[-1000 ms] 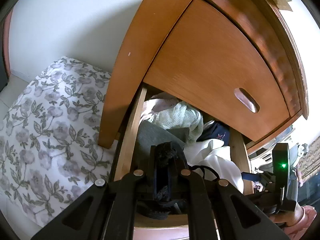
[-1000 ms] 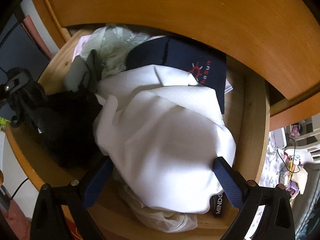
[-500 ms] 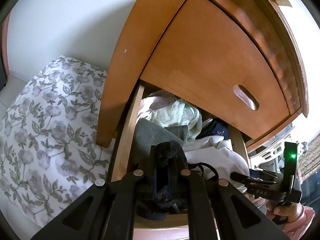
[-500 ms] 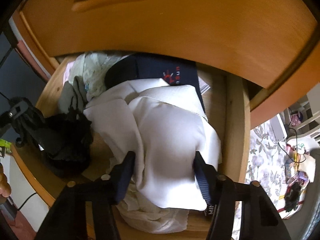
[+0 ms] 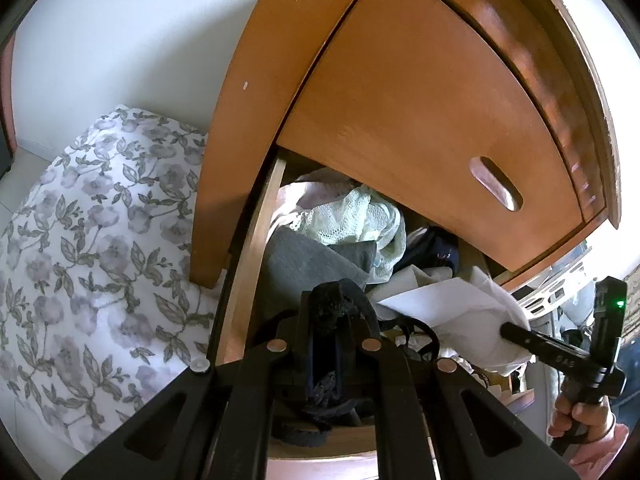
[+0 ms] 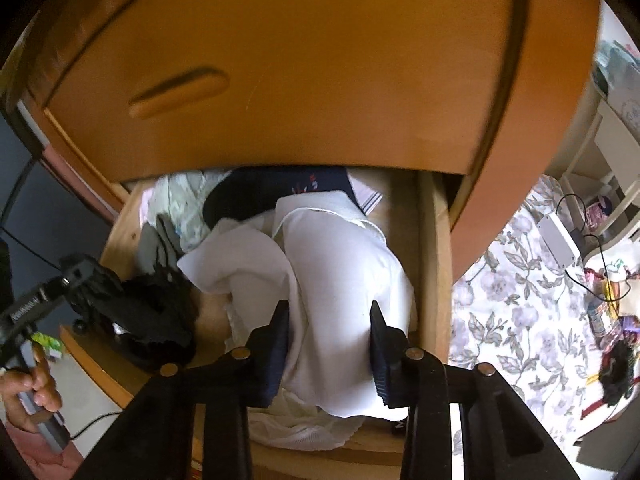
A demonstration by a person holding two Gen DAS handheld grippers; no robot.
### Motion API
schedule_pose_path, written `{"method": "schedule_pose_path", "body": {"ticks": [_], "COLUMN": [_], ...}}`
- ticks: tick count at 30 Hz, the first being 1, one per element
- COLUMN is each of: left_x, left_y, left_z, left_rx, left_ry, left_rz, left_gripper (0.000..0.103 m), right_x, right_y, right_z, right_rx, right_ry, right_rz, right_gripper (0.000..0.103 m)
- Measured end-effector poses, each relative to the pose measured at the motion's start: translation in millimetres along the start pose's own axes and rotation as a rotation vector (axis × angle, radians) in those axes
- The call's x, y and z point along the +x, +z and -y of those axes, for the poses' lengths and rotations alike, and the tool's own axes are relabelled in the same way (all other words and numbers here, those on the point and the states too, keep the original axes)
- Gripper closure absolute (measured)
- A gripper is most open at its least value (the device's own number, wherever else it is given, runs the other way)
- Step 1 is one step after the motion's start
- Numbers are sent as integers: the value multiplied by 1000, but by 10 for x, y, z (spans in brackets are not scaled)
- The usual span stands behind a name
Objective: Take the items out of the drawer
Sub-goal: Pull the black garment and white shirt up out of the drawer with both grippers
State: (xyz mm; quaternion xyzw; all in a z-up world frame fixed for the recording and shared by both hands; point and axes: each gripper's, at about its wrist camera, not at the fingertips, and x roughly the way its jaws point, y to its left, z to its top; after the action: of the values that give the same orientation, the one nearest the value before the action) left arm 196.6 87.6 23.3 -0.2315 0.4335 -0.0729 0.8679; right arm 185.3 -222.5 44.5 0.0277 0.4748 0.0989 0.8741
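The open wooden drawer (image 6: 434, 240) holds a heap of clothes. My right gripper (image 6: 329, 320) has its jaws closing, and its pads press a bunched white garment (image 6: 340, 264) between them, lifted above the drawer. The same white garment (image 5: 460, 316) and right gripper (image 5: 516, 334) show at the right of the left wrist view. My left gripper (image 5: 326, 322) is shut on a black lacy garment (image 5: 332, 304) at the drawer's front left; that black garment (image 6: 148, 312) hangs in a clump in the right wrist view. A navy garment (image 6: 280, 190), a pale green lace piece (image 5: 356, 220) and a grey cloth (image 5: 304, 260) lie further in.
The closed upper drawer front (image 5: 420, 140) with its slot handle (image 5: 496, 184) overhangs the open drawer. Flowered bedding (image 5: 88, 240) lies left of the cabinet and more flowered fabric (image 6: 520, 300) on the right. A white box with cables (image 6: 558, 240) and clutter sit far right.
My right gripper's jaws have narrowed onto the white garment and pulled it up and back, bunching it. The left gripper keeps its hold on the black garment without moving.
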Motion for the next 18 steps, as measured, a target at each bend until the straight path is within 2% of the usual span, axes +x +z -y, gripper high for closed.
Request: {"method": "schedule_pose_path", "body": {"ticks": [18], "left_x": [-132], "left_y": [2], "left_z": [206], "left_rx": [38], "left_ry": [-4], "left_rz": [15], "left_gripper": [96], "right_x": [-597], "right_y": [-67], "right_z": [-63], "right_rx": [-5], "right_ry": [42], "right_rz": [136], "right_gripper": [71]}}
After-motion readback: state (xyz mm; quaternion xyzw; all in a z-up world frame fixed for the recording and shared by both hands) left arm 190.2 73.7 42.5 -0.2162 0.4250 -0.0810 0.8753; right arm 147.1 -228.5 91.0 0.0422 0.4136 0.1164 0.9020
